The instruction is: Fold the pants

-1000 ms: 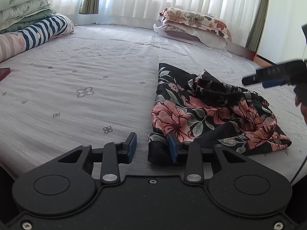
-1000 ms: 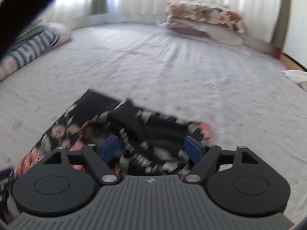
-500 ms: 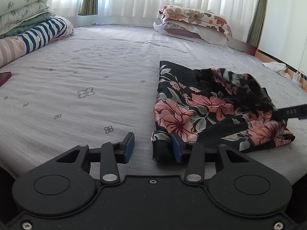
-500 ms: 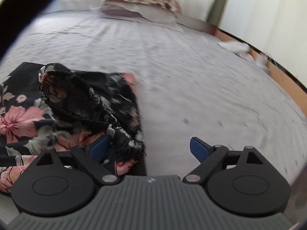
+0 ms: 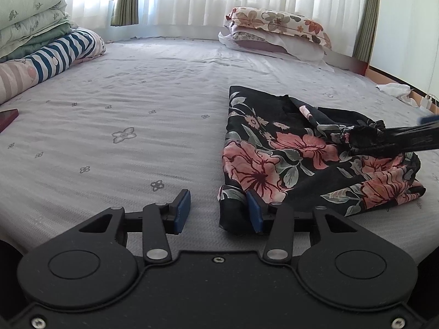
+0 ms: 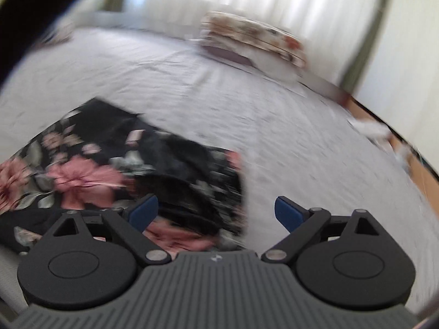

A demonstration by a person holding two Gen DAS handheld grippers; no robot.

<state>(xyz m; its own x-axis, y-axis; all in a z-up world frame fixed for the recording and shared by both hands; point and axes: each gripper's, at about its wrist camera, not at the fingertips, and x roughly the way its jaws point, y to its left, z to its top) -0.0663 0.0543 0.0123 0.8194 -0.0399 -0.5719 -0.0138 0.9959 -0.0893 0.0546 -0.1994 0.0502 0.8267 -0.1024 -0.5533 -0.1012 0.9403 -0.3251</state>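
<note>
Black floral pants (image 5: 296,150) lie partly folded on the grey bed sheet (image 5: 123,115), right of centre in the left wrist view. Left gripper (image 5: 218,209): jaws apart, a near corner of the cloth between them beside the right pad, unclamped; they have just been opening. Right gripper (image 6: 216,211): jaws spread wide over the rumpled waistband, just opened, gripping nothing.

The left hand-held gripper (image 5: 218,209) is black, with blue pads on thin black fingers (image 5: 182,205), round discs and silver screws. The right hand-held gripper (image 6: 216,213) matches it (its body is ribbed grey).
</note>
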